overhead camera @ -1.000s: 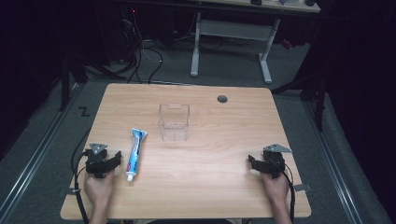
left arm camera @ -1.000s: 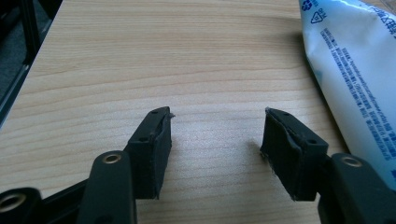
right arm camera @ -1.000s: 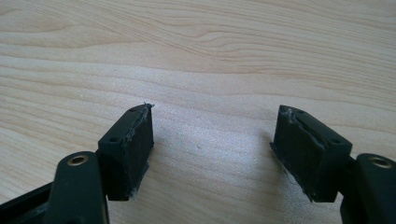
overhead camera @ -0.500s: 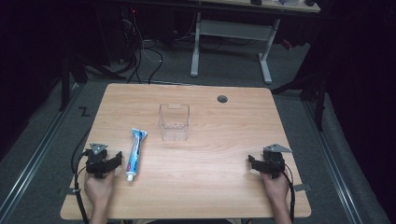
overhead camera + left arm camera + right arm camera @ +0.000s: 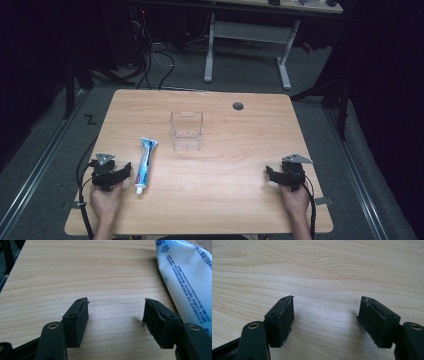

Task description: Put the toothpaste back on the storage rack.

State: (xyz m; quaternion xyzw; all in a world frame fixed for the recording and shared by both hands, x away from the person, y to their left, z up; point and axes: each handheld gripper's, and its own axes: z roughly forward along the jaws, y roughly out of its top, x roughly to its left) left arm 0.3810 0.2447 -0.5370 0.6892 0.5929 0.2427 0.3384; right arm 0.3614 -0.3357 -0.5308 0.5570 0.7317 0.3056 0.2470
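Counting one toothpaste tube (image 5: 145,164), one clear container (image 5: 186,131).

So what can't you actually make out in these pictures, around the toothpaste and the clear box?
- toothpaste tube: in the left gripper view the right edge cuts it off; its blue print is too small to read.
- toothpaste tube brand: too small in the high view.
- clear plastic box: whether anything lies inside is too small to tell from the high view.
- left gripper: the hand covers its rear.
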